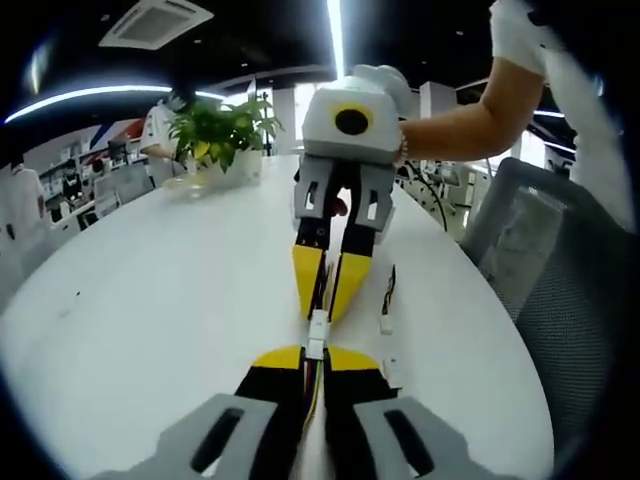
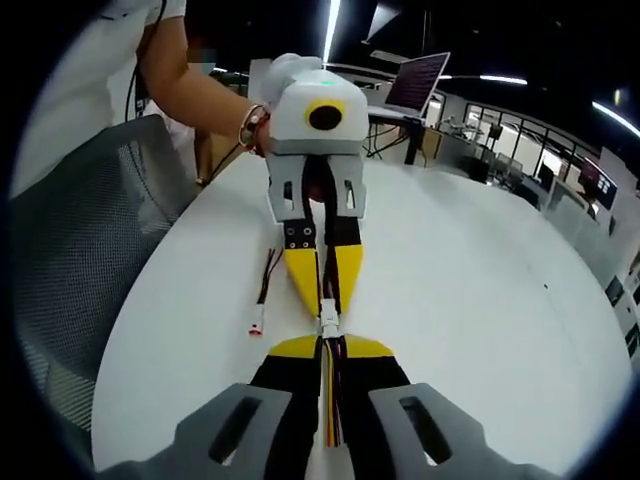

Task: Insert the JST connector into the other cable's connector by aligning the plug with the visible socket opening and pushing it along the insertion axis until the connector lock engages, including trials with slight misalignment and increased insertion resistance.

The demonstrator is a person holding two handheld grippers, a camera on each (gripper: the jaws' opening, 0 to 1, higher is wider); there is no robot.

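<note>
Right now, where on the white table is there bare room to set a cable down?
Bare patches: the table between the potted plant and the left gripper, and the far side toward the laptop. Crowded: the centre, where the grippers meet at the connector, and the chair-side strip holding a spare cable.

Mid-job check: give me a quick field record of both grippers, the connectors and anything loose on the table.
left gripper: shut on its multicoloured cable, jaws closed
right gripper: shut on its multicoloured cable, facing the left one tip to tip
white JST connector pair: meeting between the yellow jaw tips; lock state too small to tell
spare cable with white plug: lying loose on the table beside the grippers
round white table: bears a potted green plant at its far edge
</note>
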